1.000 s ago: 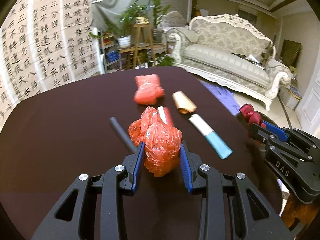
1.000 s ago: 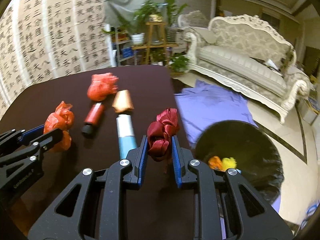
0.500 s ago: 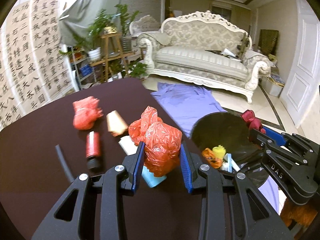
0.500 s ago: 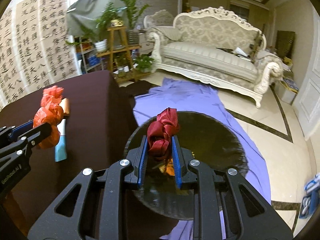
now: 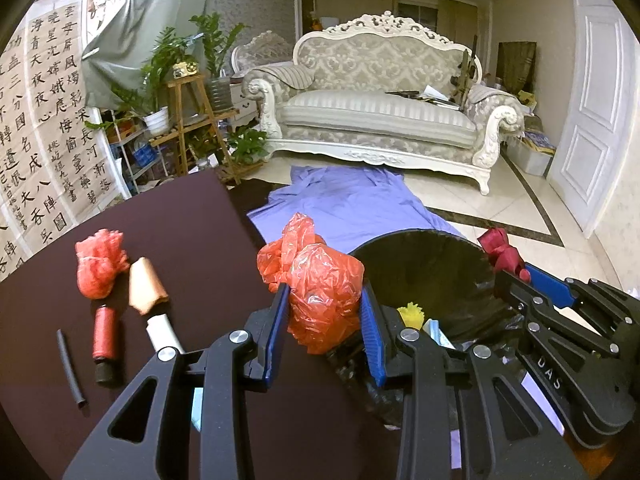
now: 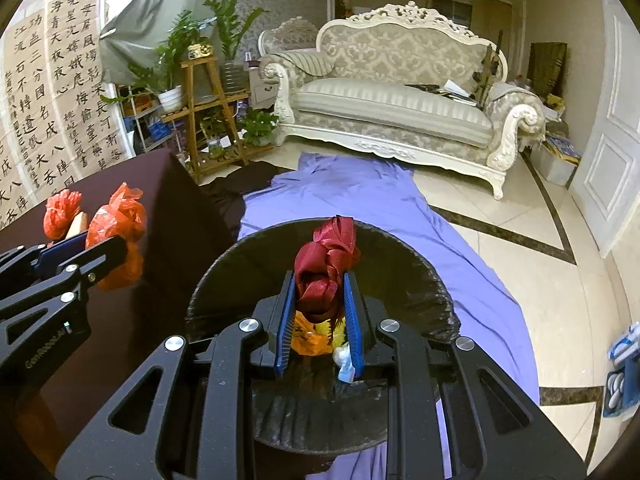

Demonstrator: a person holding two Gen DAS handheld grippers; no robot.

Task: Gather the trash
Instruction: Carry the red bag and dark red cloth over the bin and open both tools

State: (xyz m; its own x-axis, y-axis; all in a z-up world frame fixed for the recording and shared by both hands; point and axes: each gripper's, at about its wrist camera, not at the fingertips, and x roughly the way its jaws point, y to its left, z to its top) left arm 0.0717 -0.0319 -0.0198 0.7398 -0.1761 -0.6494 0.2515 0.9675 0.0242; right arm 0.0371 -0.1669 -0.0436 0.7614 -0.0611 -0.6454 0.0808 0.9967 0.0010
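In bin [image 6: 404,276]: some trash. Your right tongs [image 6: 320,300] grip ribbon [image 6: 326,264] above it; left tongs [image 5: 324,312] grip bag [image 5: 320,280]. Desk [image 5: 192,240]: five items left.

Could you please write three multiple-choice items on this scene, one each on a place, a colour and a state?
1. Where is the bin?
A. On the sofa
B. On the floor beside the table
C. On the table

2. What colour is the ribbon in the right gripper?
A. Dark red
B. Green
C. White

3. What state is the left gripper in?
A. Open and empty
B. Shut on a spool
C. Shut on the orange bag

Answers:
1. B: the bin stands on the purple cloth on the floor, next to the table edge.
2. A: the bunched ribbon between the blue pads is dark red.
3. C: both pads press the crumpled bag, held near the bin's rim.
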